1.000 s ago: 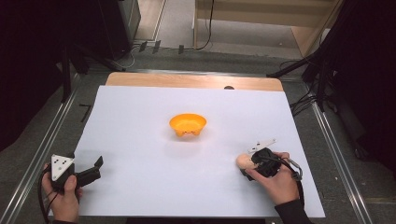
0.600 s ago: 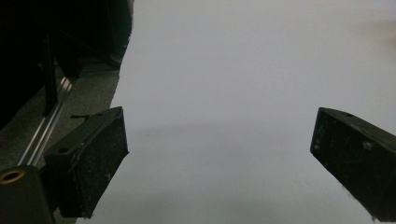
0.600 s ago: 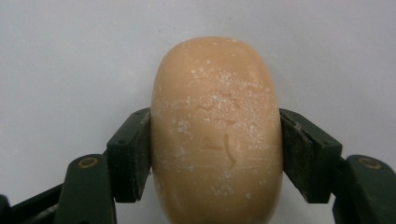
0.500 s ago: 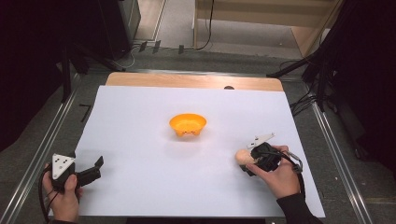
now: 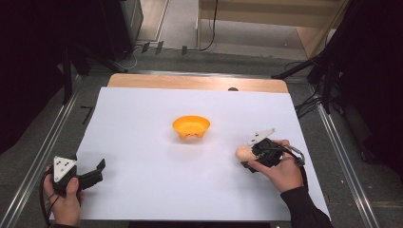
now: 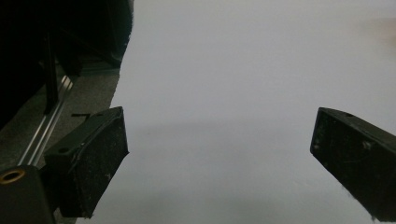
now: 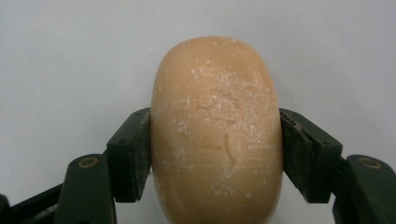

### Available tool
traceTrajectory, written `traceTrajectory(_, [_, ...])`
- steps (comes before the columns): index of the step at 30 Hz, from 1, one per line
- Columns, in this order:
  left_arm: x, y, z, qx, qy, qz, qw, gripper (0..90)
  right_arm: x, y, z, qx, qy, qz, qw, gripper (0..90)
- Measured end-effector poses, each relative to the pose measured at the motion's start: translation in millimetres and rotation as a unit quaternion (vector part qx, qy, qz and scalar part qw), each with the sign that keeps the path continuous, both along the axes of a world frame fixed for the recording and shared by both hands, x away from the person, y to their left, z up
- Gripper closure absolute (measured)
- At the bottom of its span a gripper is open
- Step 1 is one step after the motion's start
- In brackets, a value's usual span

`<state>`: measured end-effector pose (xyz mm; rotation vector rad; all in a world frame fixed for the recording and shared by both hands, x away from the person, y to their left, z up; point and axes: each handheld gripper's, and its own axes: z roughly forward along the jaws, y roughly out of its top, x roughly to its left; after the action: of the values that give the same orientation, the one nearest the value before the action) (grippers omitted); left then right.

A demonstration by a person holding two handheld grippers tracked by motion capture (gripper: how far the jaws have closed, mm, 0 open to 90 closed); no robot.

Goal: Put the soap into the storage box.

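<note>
The right gripper (image 5: 251, 158) holds a tan oval bun (image 5: 244, 152) above the white worktop (image 5: 142, 142), right of centre and near the front edge. In the high view the bun is small and partly covered by the gripper body and the right hand (image 5: 280, 171); its texture cannot be made out there. The right gripper view resolves it: both fingers (image 7: 133, 158) press flat against the bun's (image 7: 217, 130) sides, and its floury, lightly creased surface is visible, while its lower end is cut off by the frame edge. The orange bowl (image 5: 190, 127) stands at mid-worktop, well apart from the bun. The left gripper (image 5: 90, 173) sits at the front left corner; the left gripper view shows its fingers (image 6: 93, 158) spread wide with nothing between them.
</note>
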<state>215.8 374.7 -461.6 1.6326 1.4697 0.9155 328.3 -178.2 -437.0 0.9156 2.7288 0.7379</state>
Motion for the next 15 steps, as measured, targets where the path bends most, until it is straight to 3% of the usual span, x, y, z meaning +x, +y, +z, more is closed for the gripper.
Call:
traceTrajectory(7, [0.2, 0.0, -0.1, -0.001, 0.000, 0.000, 1.0000, 4.5, 8.2, 4.2, 4.6, 0.002, -0.016, 0.019, 0.9997, 33.4])
traceTrajectory(9, [0.1, 0.0, -0.1, -0.001, 0.000, 0.000, 1.0000, 4.5, 12.8, 5.8, 4.9, 0.014, -0.019, 0.030, 0.9993, 33.4])
traceTrajectory(15, [-0.1, 0.1, 0.0, -0.002, 0.001, 0.000, 1.0000, 4.7, 19.1, 13.5, 5.9, 0.004, -0.023, 0.040, 0.9989, 33.4])
